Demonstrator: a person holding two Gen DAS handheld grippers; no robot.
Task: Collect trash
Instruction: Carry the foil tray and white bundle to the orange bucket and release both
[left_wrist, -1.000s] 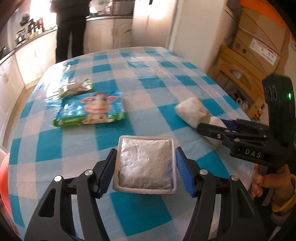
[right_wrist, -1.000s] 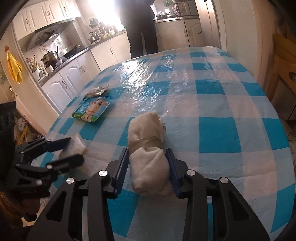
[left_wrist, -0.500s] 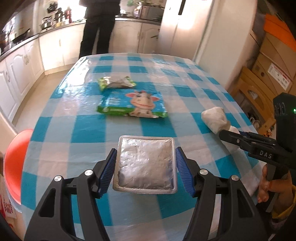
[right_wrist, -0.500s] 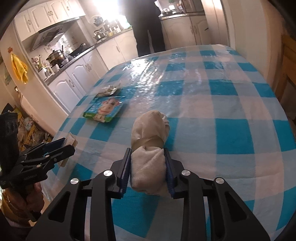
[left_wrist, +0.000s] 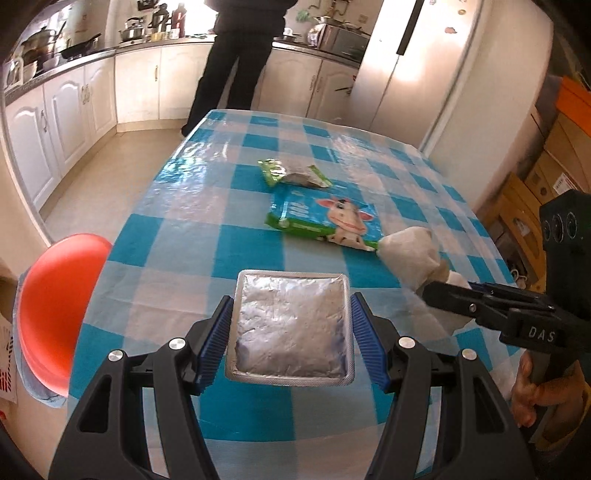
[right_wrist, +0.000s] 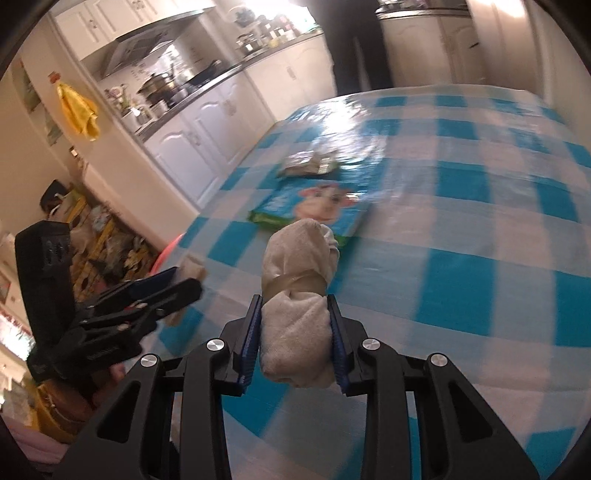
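My left gripper (left_wrist: 291, 308) is shut on a square foil-lidded tray (left_wrist: 291, 328), held above the near edge of the checked table (left_wrist: 207, 192). My right gripper (right_wrist: 292, 299) is shut on a white rolled bundle (right_wrist: 299, 258) bound with brown tape; its blue pads squeeze the lower half. In the left wrist view the bundle (left_wrist: 410, 251) sticks out of the right gripper (left_wrist: 447, 290) at the right. Mid-table lie a blue-green wipes pack with a cartoon cow (left_wrist: 325, 218) (right_wrist: 314, 206) and, just behind it, a crumpled green wrapper (left_wrist: 295, 175) (right_wrist: 310, 162).
A red-orange round seat (left_wrist: 55, 302) stands off the table's left edge. A person in dark clothes (left_wrist: 240, 55) stands at the kitchen counter beyond the far end. Cardboard boxes (left_wrist: 554, 147) are stacked at the right, and white cabinets (left_wrist: 66, 110) line the left wall.
The right jaws closed tighter on the bundle and raised it off the cloth. Both grippers swung left with their loads, bringing the table's left edge and the red seat into view.
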